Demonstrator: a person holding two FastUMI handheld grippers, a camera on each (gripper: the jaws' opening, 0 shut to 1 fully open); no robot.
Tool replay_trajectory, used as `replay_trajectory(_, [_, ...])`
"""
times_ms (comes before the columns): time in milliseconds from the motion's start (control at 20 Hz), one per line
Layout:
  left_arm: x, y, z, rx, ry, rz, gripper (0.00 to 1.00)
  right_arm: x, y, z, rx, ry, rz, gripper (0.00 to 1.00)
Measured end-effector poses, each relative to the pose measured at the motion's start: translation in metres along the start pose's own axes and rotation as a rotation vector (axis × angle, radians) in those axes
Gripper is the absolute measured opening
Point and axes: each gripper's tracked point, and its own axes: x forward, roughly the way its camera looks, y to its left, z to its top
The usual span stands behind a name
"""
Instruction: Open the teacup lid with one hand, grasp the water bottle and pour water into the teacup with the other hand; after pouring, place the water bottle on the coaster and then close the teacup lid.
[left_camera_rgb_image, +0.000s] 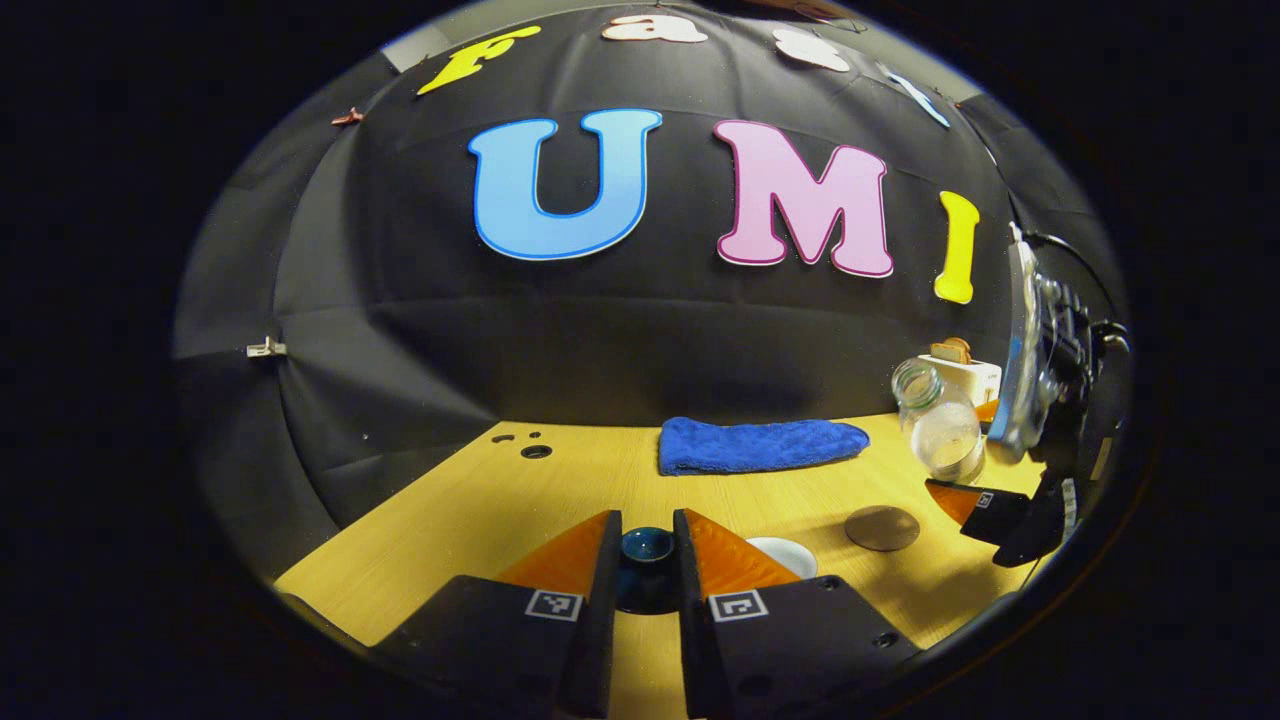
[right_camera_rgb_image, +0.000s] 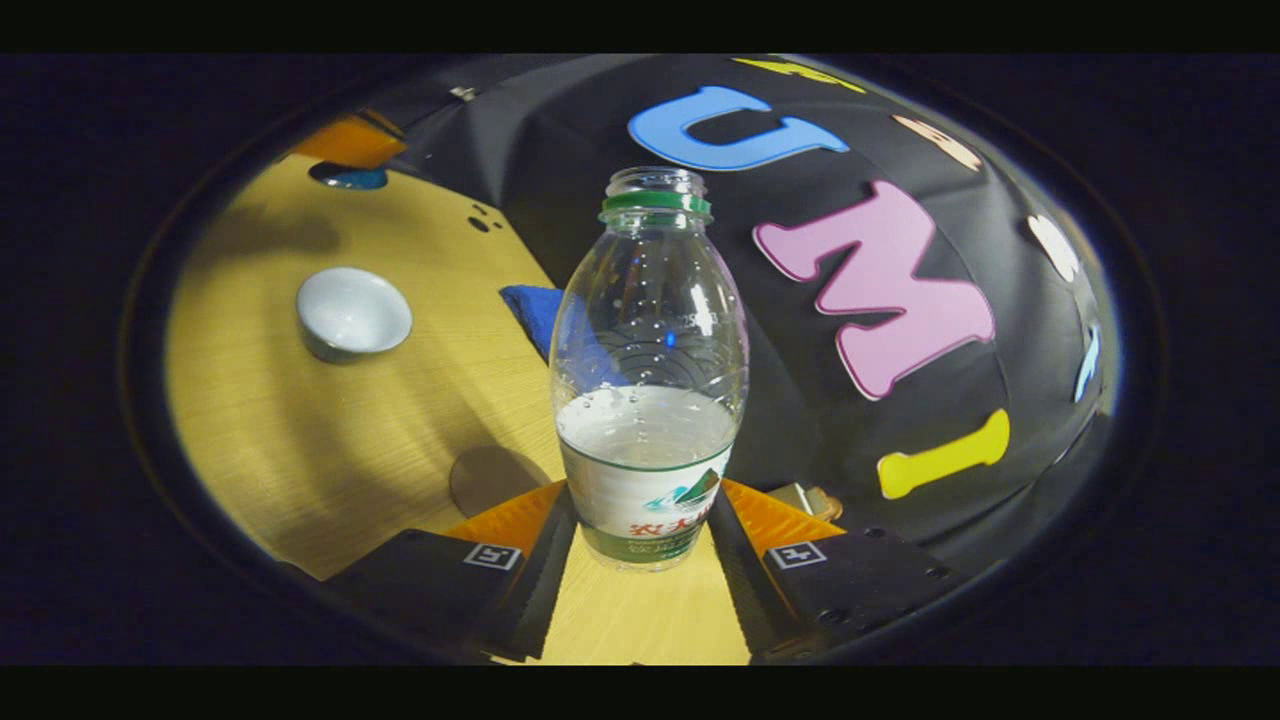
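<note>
Left tongs (left_camera_rgb_image: 646, 560): 2 dark matte finger housings, each carrying 1 square black-and-white marker tag; small round screw holes along housing on one side. Right tongs (right_camera_rgb_image: 640, 545): same build, 2 tagged housings, ribbed inner finger faces, screw holes present. Seen from left gripper view, right unit with black cables looped above body.

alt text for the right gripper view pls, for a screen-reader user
The right gripper holds an uncapped, partly filled water bottle between its two fingers, lifted and tilted over a wooden table. To the left on the table sit an open white teacup, a round coaster and a blue cloth.
</note>
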Motion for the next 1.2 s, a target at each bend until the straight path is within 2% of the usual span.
replay_trajectory(50, [-0.002, 0.001, -0.002, -0.007, 0.003, 0.003, 0.28, 0.003, 0.0, 0.001, -0.044, -0.006, -0.006, 0.74])
replay_trajectory(100, [-0.004, 0.002, -0.005, -0.01, 0.006, 0.008, 0.31, 0.004, -0.001, 0.003, -0.085, -0.008, -0.015, 0.74])
replay_trajectory(200, [-0.007, 0.005, -0.009, -0.013, 0.011, 0.016, 0.31, 0.01, 0.0, 0.007, -0.153, -0.01, -0.023, 0.74])
replay_trajectory(250, [-0.008, 0.006, -0.01, -0.016, 0.014, 0.019, 0.28, 0.012, 0.0, 0.01, -0.184, -0.012, -0.028, 0.74])
replay_trajectory(350, [-0.008, 0.008, -0.014, -0.026, 0.02, 0.026, 0.28, 0.016, 0.001, 0.011, -0.249, -0.014, -0.036, 0.74])
replay_trajectory(400, [-0.009, 0.01, -0.016, -0.031, 0.023, 0.03, 0.31, 0.019, 0.001, 0.012, -0.276, -0.011, -0.037, 0.77])
replay_trajectory(450, [-0.01, 0.011, -0.017, -0.034, 0.024, 0.034, 0.31, 0.017, -0.001, 0.012, -0.295, -0.011, -0.037, 0.74])
replay_trajectory(650, [-0.011, 0.015, -0.02, -0.035, 0.026, 0.042, 0.31, 0.023, 0.0, 0.013, -0.368, -0.005, -0.032, 0.74])
replay_trajectory(700, [-0.011, 0.016, -0.02, -0.034, 0.025, 0.043, 0.31, 0.025, 0.0, 0.014, -0.393, -0.007, -0.037, 0.71])
replay_trajectory(750, [-0.011, 0.016, -0.021, -0.032, 0.026, 0.045, 0.31, 0.03, 0.0, 0.016, -0.417, -0.013, -0.044, 0.74])
replay_trajectory(800, [-0.01, 0.016, -0.021, -0.032, 0.025, 0.045, 0.31, 0.033, -0.001, 0.019, -0.444, -0.017, -0.049, 0.71])
replay_trajectory(950, [-0.01, 0.015, -0.022, -0.038, 0.029, 0.046, 0.32, 0.038, -0.002, 0.022, -0.514, -0.028, -0.052, 0.71])
replay_trajectory(1000, [-0.01, 0.015, -0.023, -0.039, 0.028, 0.046, 0.31, 0.04, -0.002, 0.022, -0.529, -0.029, -0.054, 0.74])
replay_trajectory(1200, [-0.008, 0.016, -0.024, -0.043, 0.03, 0.044, 0.31, 0.039, -0.007, 0.022, -0.603, -0.045, -0.07, 0.74])
